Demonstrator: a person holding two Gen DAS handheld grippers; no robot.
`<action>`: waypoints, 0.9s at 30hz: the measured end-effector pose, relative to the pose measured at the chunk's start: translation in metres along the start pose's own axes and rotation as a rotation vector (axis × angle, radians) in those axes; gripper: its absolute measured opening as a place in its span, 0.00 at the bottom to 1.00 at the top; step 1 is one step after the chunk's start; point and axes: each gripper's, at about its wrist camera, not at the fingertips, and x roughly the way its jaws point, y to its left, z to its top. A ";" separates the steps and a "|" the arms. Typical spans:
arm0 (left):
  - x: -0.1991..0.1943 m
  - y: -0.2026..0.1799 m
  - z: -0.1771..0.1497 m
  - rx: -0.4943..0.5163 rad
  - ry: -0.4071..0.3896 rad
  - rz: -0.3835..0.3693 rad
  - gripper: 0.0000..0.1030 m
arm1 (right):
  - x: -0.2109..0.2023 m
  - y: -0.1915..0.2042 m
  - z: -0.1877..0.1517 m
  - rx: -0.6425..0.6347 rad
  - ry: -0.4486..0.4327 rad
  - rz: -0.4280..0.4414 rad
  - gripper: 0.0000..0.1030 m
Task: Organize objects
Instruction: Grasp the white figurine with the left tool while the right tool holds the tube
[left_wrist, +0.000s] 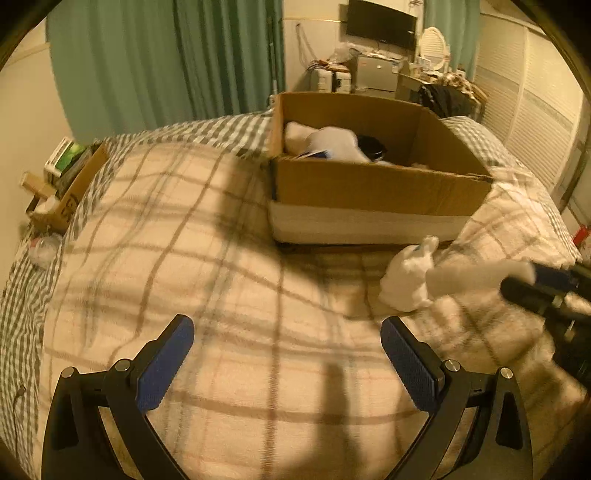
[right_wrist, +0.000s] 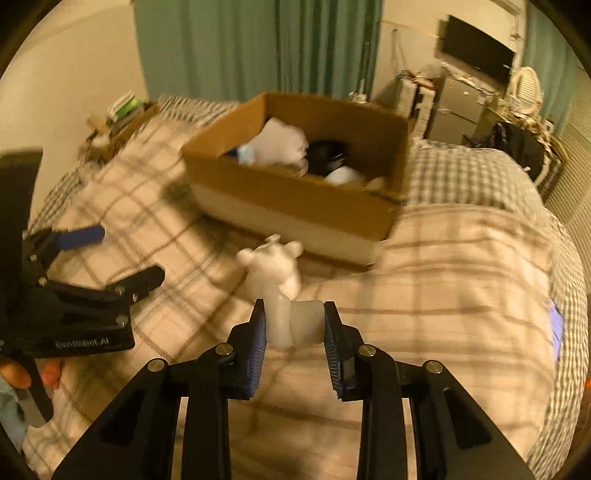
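A cardboard box (left_wrist: 380, 184) (right_wrist: 295, 195) sits on the plaid bed and holds white and black items. A white plush toy (right_wrist: 273, 266) (left_wrist: 406, 280) lies on the blanket just in front of the box. My right gripper (right_wrist: 294, 325) is shut on a pale cylindrical object (right_wrist: 303, 325) and holds it just above the blanket, right behind the plush; it shows in the left wrist view (left_wrist: 517, 280) at the right edge. My left gripper (left_wrist: 286, 332) is open and empty over the blanket; it shows in the right wrist view (right_wrist: 122, 254) at the left.
The bed's plaid blanket (left_wrist: 184, 258) fills the foreground. A small box of clutter (left_wrist: 66, 184) stands by the bed's left side. Green curtains (left_wrist: 147, 66), a wall TV (left_wrist: 380, 22) and a cluttered desk (left_wrist: 424, 77) stand behind the bed.
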 end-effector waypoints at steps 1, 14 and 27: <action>0.000 -0.003 0.002 0.006 -0.004 -0.003 1.00 | -0.005 -0.007 0.002 0.016 -0.002 0.004 0.27; 0.048 -0.082 0.028 0.105 0.052 -0.100 0.98 | -0.007 -0.063 0.014 0.140 -0.047 -0.036 0.27; 0.057 -0.091 0.028 0.079 0.025 -0.108 0.43 | 0.006 -0.066 0.008 0.174 -0.031 -0.004 0.27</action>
